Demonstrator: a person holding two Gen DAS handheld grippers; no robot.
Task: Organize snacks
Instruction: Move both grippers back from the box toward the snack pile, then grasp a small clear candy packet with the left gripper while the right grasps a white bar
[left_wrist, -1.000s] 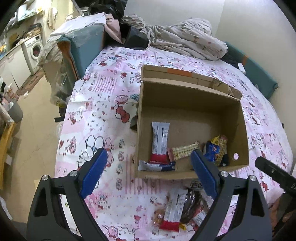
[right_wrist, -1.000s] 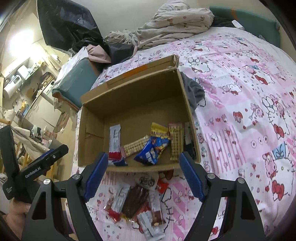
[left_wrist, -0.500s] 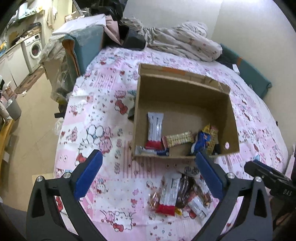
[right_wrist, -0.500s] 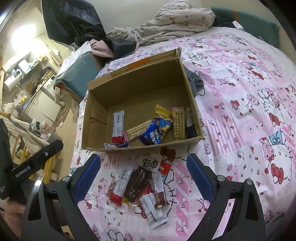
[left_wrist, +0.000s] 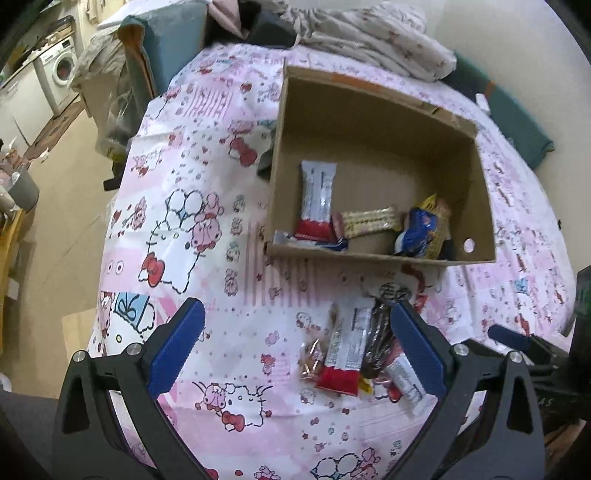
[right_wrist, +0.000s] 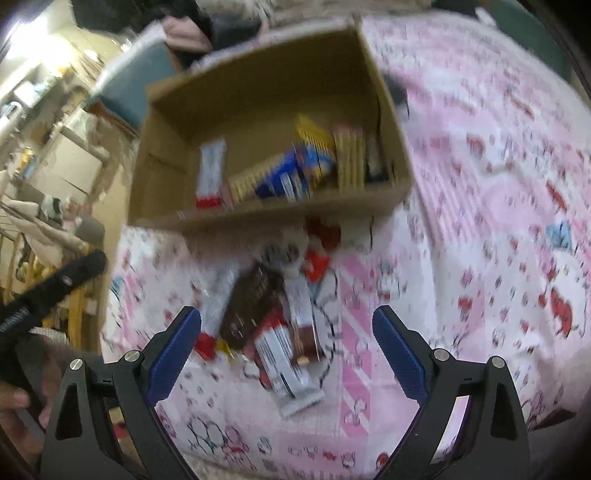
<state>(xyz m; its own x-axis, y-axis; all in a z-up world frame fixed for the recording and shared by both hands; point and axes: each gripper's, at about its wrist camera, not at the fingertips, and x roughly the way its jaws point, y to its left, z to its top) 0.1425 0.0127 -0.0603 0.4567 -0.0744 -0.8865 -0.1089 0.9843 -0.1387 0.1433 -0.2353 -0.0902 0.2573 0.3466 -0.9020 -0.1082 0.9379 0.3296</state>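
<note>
- right gripper (right_wrist: 286, 343) is spread wide with nothing in it, and it's dropped a lot lower than half a second back, the view is smeared from the move and the loose pile (right_wrist: 273, 317) now sits right between its fingers
- left gripper (left_wrist: 295, 347) is also wide open and empty, it's pulled back toward the near edge of the bed (left_wrist: 177, 229) since a second ago, when it was up close to the box (left_wrist: 373, 254)
- pile is on the sheet just in front of the box's near wall, a white and red bar (left_wrist: 345, 352), a dark brown pack (left_wrist: 378, 338) and a white one (left_wrist: 406, 374) overlapping
- box already holds several snacks (left_wrist: 369, 221) along its near wall, back half bare
- so I'd say the right one is going in for the next pick, probably the top white wrapper, while the left stays out of the way
- overlap could mean dragging a neighbour along
</note>
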